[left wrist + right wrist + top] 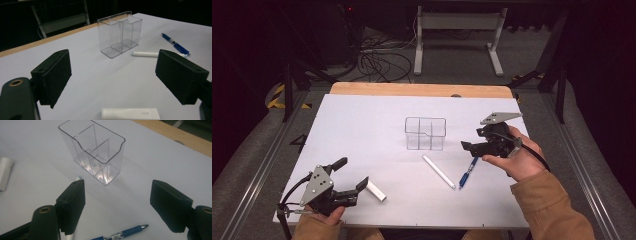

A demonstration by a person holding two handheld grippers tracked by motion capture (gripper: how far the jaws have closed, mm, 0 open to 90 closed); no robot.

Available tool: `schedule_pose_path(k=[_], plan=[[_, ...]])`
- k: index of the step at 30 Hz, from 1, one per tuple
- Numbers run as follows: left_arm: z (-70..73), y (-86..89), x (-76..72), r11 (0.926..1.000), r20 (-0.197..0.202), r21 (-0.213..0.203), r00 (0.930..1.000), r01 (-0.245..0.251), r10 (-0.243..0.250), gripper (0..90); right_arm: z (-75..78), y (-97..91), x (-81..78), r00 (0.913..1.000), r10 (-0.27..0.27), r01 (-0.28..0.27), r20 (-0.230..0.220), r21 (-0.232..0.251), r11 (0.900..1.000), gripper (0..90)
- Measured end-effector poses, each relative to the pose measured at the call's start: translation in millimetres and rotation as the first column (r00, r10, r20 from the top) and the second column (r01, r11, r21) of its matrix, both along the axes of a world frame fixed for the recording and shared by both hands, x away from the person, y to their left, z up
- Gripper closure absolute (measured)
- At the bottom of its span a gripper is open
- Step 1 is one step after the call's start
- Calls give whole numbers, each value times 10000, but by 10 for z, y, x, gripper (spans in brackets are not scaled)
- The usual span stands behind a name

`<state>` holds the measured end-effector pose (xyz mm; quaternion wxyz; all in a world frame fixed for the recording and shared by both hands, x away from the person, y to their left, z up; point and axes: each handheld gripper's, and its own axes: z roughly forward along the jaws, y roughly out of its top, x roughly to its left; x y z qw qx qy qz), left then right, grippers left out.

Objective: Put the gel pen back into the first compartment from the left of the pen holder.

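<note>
A clear plastic organiser (425,133) with several compartments stands upright in the middle of the white sheet (362,130). In front of it lie a white pen (438,171) and, to its right, a blue pen (468,173). A short white tube (376,190) rests near the front left. My left gripper (352,173) is open just left of that tube (131,114) and faces the organiser (120,33). My right gripper (472,140) is open right of the organiser (93,150), held above the blue pen (120,235), with nothing between its pads.
The white sheet covers a wooden table whose bare far edge (422,90) shows at the back. Beyond it stand a white metal frame (459,35) and a tangle of floor cables (382,62). Metal rails (257,165) run along both sides of the table.
</note>
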<state>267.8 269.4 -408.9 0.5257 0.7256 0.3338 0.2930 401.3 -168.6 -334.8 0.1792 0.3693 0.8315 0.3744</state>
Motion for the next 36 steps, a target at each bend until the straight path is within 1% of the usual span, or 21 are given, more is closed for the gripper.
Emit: schedule_pose_path(k=[3,4,6,8,9,11,12,15,18,19,21,22,24,25,27,29,30,31,32,34,36], plan=[[-1,-2,-1,10000,-22,-13,10000,-1,1,142,-20,0,14,9999,-150,150,48,-168,9997,264],[-1,-3,-2,10000,-20,-9,10000,0,-1,142,-28,2,18,9998,-166,164,-98,-183,9997,256],[-1,-2,-1,10000,4,18,10000,0,0,142,-51,8,24,9963,-519,503,-690,-241,9984,247],[-1,2,1,10000,-7,2,10000,12,-12,142,-59,9,28,9942,-708,682,-804,-344,9971,242],[0,4,1,10000,2,7,10000,6,-6,142,-58,6,29,9902,-918,896,-1049,-253,9957,242],[-1,3,-1,10000,-10,5,10000,10,-10,142,-56,-5,32,9757,-1369,1384,-1710,-34,9904,242],[-1,1,-1,10000,-9,3,10000,11,-11,142,-59,-9,33,9709,-1469,1491,-1891,-24,9888,243],[-3,-1,1,10000,-28,-16,10000,-1,1,142,-66,-12,38,9713,-1511,1521,-1836,-88,9883,265],[-3,-1,1,10000,-31,-39,10000,-11,11,142,-60,-15,36,9672,-1564,1594,-2001,-12,9872,276],[-3,-2,1,10000,-34,-48,10000,-9,9,142,-60,-17,36,9649,-1631,1662,-2058,-23,9861,287],[-2,0,1,10000,-26,-19,10000,1,-1,142,-65,-19,40,9564,-1822,1852,-2284,-85,9827,303],[-3,-2,0,10000,-37,-20,10000,3,-4,142,-74,-20,44,9476,-1994,2033,-2494,-102,9791,319],[-3,-2,1,10000,-37,-21,10000,2,-2,142,-95,-29,59,9207,-2417,2495,-3064,-141,9683,355],[-3,-1,0,10000,-35,-42,10000,-6,6,142,-102,-29,65,9052,-2608,2713,-3355,-161,9624,367],[0,3,1,10000,-11,-10,10000,10,-10,142,-119,-33,87,8847,-2824,2967,-3710,-192,9548,377],[-1,3,1,10000,-16,-4,10000,14,-14,142,-136,-36,108,8644,-3107,3228,-3954,-374,9457,407],[-1,3,0,10000,-22,6,10000,12,-11,142,-145,-35,119,8564,-3188,3304,-4062,-434,9428,415],[-1,3,0,10000,-21,2,10000,15,-15,142,-162,-38,134,8533,-3191,3307,-4124,-453,9427,416],[-1,3,0,10000,-30,-2,10000,27,-27,145,-173,-39,146,8477,-3280,3370,-4169,-544,9399,418],[0,3,-2,10000,-27,-3,10000,26,-26,146,-192,-38,166,8317,-3424,3526,-4371,-605,9338,444],[0,6,-3,10000,-59,22,10000,39,-39,146,-215,-37,186,8212,-3516,3604,-4495,-692,9302,461]])
